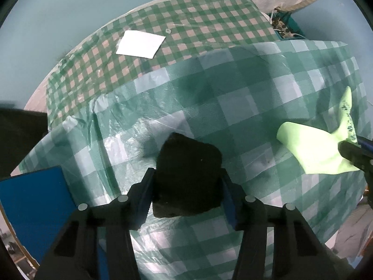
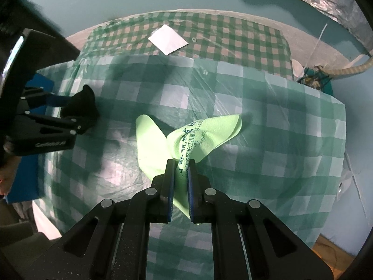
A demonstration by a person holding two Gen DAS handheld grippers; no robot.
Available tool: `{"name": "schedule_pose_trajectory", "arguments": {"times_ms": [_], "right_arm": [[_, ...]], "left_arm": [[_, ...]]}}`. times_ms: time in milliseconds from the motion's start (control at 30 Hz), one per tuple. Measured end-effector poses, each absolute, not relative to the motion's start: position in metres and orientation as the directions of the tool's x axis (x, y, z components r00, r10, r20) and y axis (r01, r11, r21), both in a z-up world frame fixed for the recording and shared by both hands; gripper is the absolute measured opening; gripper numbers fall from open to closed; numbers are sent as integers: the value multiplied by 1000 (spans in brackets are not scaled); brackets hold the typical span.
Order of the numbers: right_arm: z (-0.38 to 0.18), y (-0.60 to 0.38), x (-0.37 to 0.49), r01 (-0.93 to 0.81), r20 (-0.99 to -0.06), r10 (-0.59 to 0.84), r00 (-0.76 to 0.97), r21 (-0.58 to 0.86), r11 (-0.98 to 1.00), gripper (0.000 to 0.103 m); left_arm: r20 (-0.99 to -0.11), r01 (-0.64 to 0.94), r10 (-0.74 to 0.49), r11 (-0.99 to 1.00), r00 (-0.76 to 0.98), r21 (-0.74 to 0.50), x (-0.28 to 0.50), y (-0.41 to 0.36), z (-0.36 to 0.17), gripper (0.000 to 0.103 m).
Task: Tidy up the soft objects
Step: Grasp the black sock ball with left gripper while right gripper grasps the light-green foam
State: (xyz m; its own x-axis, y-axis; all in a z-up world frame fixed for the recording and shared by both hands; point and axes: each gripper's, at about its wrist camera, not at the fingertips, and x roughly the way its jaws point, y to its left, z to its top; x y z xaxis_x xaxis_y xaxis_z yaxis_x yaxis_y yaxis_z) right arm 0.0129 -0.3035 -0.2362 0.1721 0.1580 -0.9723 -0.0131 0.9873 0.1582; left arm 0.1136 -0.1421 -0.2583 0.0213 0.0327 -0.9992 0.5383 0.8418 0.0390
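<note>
your left gripper is clamping a black soft lump, its blue-padded fingers pressing in on both sides of it. the lump is sitting low over the table, which is wearing a pale green checked plastic cover; whether it is touching the cover you cannot tell from here. your right gripper is pinching a light green cloth with its fingers nearly together, the fabric bunching between the pads and fanning out ahead in two folds (one fold is carrying dark printed characters). the folds are lying on or just above the cover near the middle of the table. from the right wrist view, your left gripper is showing at the left with the black lump, well apart from the green cloth. farther back, a white square sheet is lying flat on a second, finer green-and-beige checked cloth. a blue board is showing at the near left edge.
</note>
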Motion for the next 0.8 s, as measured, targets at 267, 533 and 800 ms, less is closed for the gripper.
{"name": "schedule_pose_trajectory", "arguments": {"times_ms": [267,533,800], "right_arm": [[-226,-298,12,-35,-975,147,165,143,989,8],[-207,-290,11,-56,-975,142,170,134,989,8],[-180,-277,10,-102,-970,155,186,138,985,8]], "left_arm": [[-998,511,-3,859,59,28,107,-131,-244,36],[-996,513,14,857,87,57,89,-117,-221,36],[-992,515,-16,856,124,51,67,-107,-187,36]]}}
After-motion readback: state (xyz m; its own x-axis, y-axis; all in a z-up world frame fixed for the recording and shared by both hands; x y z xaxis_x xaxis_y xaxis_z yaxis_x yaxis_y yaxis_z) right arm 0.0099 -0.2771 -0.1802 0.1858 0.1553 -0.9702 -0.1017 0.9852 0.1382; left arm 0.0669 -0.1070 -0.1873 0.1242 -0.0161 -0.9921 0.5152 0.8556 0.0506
